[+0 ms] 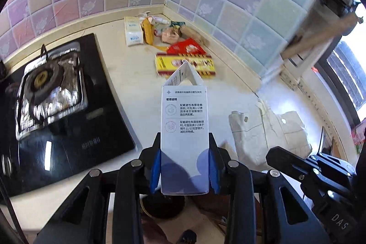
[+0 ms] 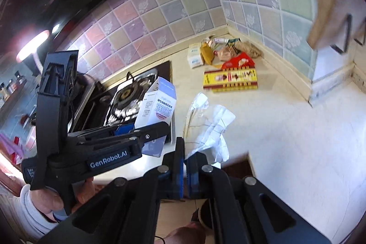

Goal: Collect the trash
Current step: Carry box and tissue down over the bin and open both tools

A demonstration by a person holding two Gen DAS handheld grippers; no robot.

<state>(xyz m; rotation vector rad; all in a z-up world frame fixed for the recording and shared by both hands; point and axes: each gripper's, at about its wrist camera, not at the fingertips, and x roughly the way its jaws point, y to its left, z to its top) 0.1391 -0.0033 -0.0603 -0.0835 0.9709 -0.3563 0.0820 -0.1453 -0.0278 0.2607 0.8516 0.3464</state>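
The pale table (image 1: 128,74) carries a black stove (image 1: 57,102) on one side, with a heap of wrappers and boxes (image 2: 225,58) pushed into the tiled corner, most likely waiting to be cleared. Nearer lies a white plastic bag (image 2: 212,127), crumpled and partly open, probably meant to take the trash. The left tool (image 1: 184,166) is clamped on a white and blue carton (image 1: 184,129), lifted clear of the table beside the bag. The right tool (image 2: 184,166) has its fingers nearly together at the bag's near edge; whether they pinch it I cannot tell.
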